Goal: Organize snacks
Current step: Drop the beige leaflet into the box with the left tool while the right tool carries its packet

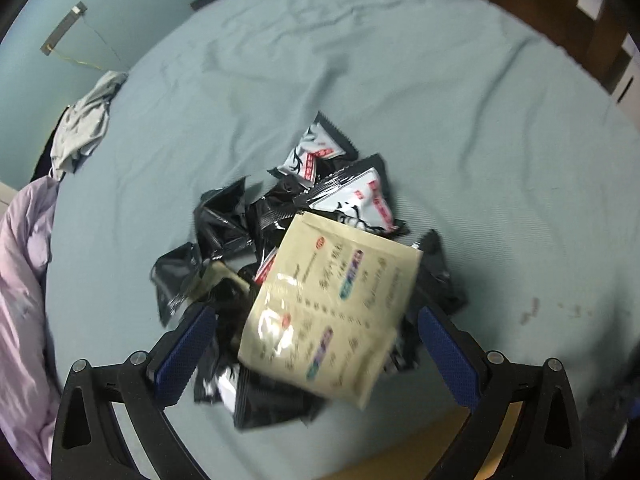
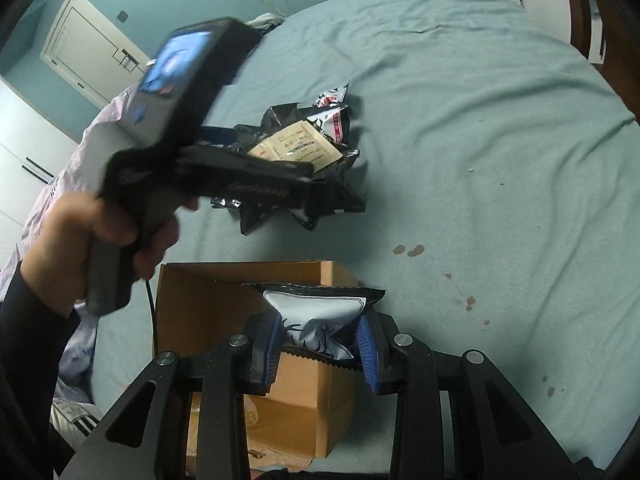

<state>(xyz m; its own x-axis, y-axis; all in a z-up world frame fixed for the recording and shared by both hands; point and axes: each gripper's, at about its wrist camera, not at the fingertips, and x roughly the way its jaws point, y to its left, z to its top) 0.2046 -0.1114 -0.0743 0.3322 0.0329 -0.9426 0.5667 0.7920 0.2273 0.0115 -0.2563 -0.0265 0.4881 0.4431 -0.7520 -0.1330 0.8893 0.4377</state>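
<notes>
A heap of black and black-and-white snack packets [image 1: 304,200] lies on the pale green bedsheet [image 1: 440,100], with a beige sachet [image 1: 332,312] on top. My left gripper [image 1: 316,348] hangs right over the heap, its blue pads [image 1: 184,352] spread wide on either side of the sachet and apart from it. In the right wrist view my right gripper [image 2: 320,344] is shut on a white-and-black snack packet [image 2: 316,316], held above an open cardboard box [image 2: 208,300]. The heap [image 2: 316,136] shows beyond the box, partly hidden by the left gripper, which a hand [image 2: 108,236] holds.
A lilac quilt [image 1: 24,280] and a grey cloth [image 1: 84,128] lie along the bed's left side. Dark wooden furniture [image 1: 540,8] stands at the far right. Brown stains [image 2: 408,250] mark the sheet to the right of the box. Wardrobe doors [image 2: 84,44] stand behind.
</notes>
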